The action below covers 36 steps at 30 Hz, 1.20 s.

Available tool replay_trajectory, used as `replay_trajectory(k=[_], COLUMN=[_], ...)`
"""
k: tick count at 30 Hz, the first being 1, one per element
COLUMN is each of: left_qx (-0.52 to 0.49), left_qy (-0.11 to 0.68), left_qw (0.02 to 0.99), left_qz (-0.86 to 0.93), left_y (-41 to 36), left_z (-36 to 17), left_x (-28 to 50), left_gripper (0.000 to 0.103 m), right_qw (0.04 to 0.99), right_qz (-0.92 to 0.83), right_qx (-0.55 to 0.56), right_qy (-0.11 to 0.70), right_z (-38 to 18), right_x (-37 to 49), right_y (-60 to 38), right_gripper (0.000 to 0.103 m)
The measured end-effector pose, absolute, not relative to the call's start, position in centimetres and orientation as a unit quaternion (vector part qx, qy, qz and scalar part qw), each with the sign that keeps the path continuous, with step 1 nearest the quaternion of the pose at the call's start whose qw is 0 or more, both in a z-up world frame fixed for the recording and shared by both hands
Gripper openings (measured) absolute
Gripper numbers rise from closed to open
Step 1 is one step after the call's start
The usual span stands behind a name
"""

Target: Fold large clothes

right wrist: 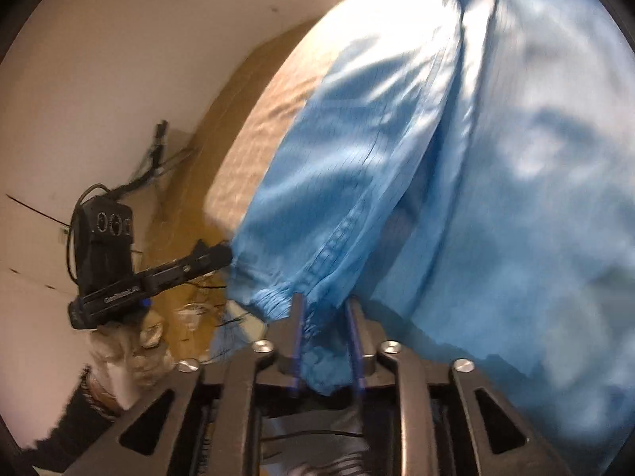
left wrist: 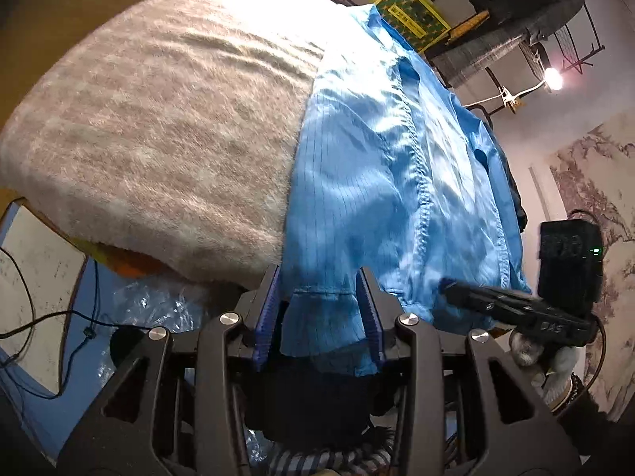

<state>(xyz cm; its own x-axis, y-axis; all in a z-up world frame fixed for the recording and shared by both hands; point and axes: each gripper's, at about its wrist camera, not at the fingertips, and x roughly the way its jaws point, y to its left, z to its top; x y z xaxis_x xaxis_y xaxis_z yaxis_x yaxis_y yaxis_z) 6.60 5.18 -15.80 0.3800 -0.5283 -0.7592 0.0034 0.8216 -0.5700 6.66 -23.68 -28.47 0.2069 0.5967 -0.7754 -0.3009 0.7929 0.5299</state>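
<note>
Blue garment (left wrist: 397, 182): lying spread along the right side of a fuzzy beige blanket (left wrist: 158, 119), hanging over its near edge. Seeming thin, light, limp and rather slick, so calling for a hold on the stitched hem (left wrist: 317, 293) and the gathered cuff (right wrist: 278, 297) instead of loose cloth. Straddling hem and cuff with spread jaws, left gripper (left wrist: 319, 305) and right gripper (right wrist: 325, 317) alike, apparently pinching neither.

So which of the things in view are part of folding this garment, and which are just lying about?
Part of the job:
- blue garment, hem between both sets of jaws
- left gripper
- right gripper
- fuzzy beige blanket it lies on

Just lying about:
- yellow-and-green box
- clothes rack
- lamp
- loose cables
</note>
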Motion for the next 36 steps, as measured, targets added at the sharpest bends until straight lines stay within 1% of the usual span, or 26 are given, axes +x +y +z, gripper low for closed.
replay_trajectory(k=[1,2,3,7,9,12,13,14,15,16,17,18,19,20,21,22,24,25,27,28,31,33,35,36], left_qx=[-0.25,-0.252,-0.252,-0.242,-0.235,-0.221,-0.214,-0.212,-0.215,-0.225,-0.238,-0.253,-0.268,-0.284,-0.283,-0.276,-0.279,-0.284,-0.276,-0.259,-0.221,-0.192,-0.172,-0.157], left_qy=[0.533,0.535,0.536,0.544,0.55,0.559,0.562,0.562,0.561,0.559,0.557,0.556,0.556,0.558,0.554,0.548,0.528,0.524,0.525,0.531,0.545,0.539,0.526,0.516], left_qw=[0.791,0.788,0.786,0.781,0.778,0.775,0.774,0.775,0.774,0.773,0.772,0.768,0.763,0.756,0.759,0.768,0.782,0.783,0.788,0.791,0.796,0.809,0.823,0.833], left_qz=[-0.17,-0.174,-0.177,-0.19,-0.194,-0.197,-0.198,-0.197,-0.197,-0.197,-0.193,-0.19,-0.19,-0.192,-0.191,-0.185,-0.179,-0.177,-0.168,-0.158,-0.143,-0.136,-0.13,-0.126], left_y=[5.1,4.9,4.7,3.6,2.9,2.0,1.7,1.7,1.8,2.1,2.7,3.2,3.6,4.1,4.4,4.6,5.6,6.1,6.3,6.1,4.8,4.0,3.6,3.4], left_z=[-15.9,-16.0,-16.1,-16.4,-16.7,-17.2,-17.4,-17.4,-17.4,-17.4,-17.4,-17.6,-17.8,-17.9,-17.6,-17.1,-15.9,-15.6,-15.6,-15.9,-16.6,-15.9,-14.8,-13.9], left_x=[6.6,6.6,6.6,6.5,6.3,6.1,6.1,6.0,6.0,6.0,6.1,6.3,6.5,6.6,6.6,6.6,6.6,6.6,6.6,6.6,6.6,6.5,6.2,6.1], left_gripper=[0.038,0.038,0.038,0.038,0.038,0.038,0.038,0.038,0.038,0.038,0.038,0.038,0.038,0.036,0.022,0.017,0.016,0.016,0.014,0.014,0.013,0.014,0.014,0.014], right_qw=[0.776,0.786,0.795,0.766,0.761,0.756,0.754,0.755,0.761,0.765,0.763,0.757,0.744,0.732,0.719,0.702,0.676,0.679,0.715,0.718,0.717,0.721,0.734,0.744], right_qz=[0.278,0.262,0.249,0.251,0.253,0.261,0.26,0.255,0.243,0.239,0.242,0.247,0.254,0.261,0.268,0.275,0.296,0.302,0.284,0.278,0.263,0.265,0.271,0.271], right_qx=[0.119,0.109,0.104,0.15,0.173,0.18,0.178,0.169,0.149,0.135,0.128,0.138,0.166,0.195,0.231,0.277,0.351,0.352,0.28,0.262,0.253,0.248,0.225,0.208], right_qy=[0.554,0.549,0.544,0.573,0.572,0.572,0.576,0.58,0.583,0.582,0.585,0.589,0.595,0.598,0.599,0.596,0.576,0.569,0.574,0.581,0.594,0.591,0.58,0.574], right_z=[-28.1,-27.9,-27.6,-29.2,-29.7,-29.9,-30.1,-30.3,-30.4,-30.4,-30.4,-30.4,-30.9,-31.3,-31.7,-32.1,-32.4,-32.3,-31.6,-31.9,-32.7,-32.5,-31.7,-31.1], right_x=[6.7,6.7,6.5,7.2,7.5,8.3,8.5,8.7,8.9,8.7,8.8,8.7,8.8,8.9,8.9,9.0,9.0,8.9,8.7,8.7,8.4,8.4,8.3,8.2], right_y=[-23.7,-23.8,-24.3,-25.4,-25.5,-23.5,-23.1,-22.6,-22.1,-21.6,-21.5,-21.8,-22.3,-22.9,-23.7,-24.1,-24.2,-23.9,-22.9,-22.8,-23.1,-23.1,-22.6,-22.5], right_gripper=[0.063,0.071,0.076,0.077,0.077,0.075,0.065,0.052,0.043,0.025,0.014,0.011,0.004,0.003,0.002,0.002,0.001,0.001,0.001,0.001,0.001,0.006,0.016,0.029])
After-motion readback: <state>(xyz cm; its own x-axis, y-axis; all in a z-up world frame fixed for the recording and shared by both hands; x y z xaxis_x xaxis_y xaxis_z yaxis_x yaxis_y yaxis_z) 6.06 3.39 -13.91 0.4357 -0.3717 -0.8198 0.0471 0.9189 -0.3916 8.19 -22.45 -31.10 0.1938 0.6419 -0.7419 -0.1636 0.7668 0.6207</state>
